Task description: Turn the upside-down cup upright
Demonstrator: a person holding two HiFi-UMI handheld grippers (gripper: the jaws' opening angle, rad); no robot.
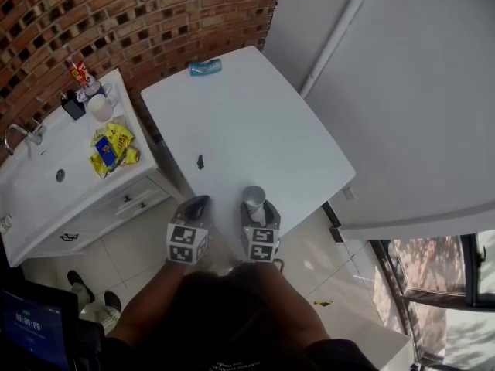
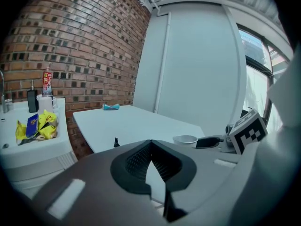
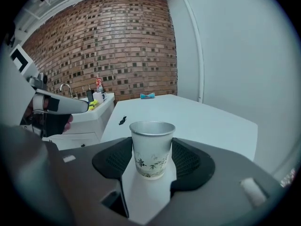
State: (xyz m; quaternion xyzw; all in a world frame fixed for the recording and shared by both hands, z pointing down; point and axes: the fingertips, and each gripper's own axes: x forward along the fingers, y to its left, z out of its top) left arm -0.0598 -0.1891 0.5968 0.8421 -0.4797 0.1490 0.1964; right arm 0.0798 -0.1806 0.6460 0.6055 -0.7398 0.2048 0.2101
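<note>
A white paper cup [image 1: 254,198] with a dark plant print stands upright, mouth up, near the front edge of the white table [image 1: 255,114]. My right gripper [image 1: 258,207] is shut on it. In the right gripper view the cup [image 3: 151,147] sits between the two dark pads, which press on its sides, and its base is down on the table. My left gripper [image 1: 196,202] hovers just to the left, jaws shut and empty. In the left gripper view its tips [image 2: 150,142] meet, and the cup's rim [image 2: 185,139] shows to the right beside the right gripper [image 2: 211,141].
A small black object [image 1: 200,161] lies mid-table and a blue item [image 1: 205,67] at the far edge. Left of the table is a white sink counter [image 1: 46,176] with yellow packets [image 1: 112,147] and bottles. A brick wall stands behind, white panels to the right.
</note>
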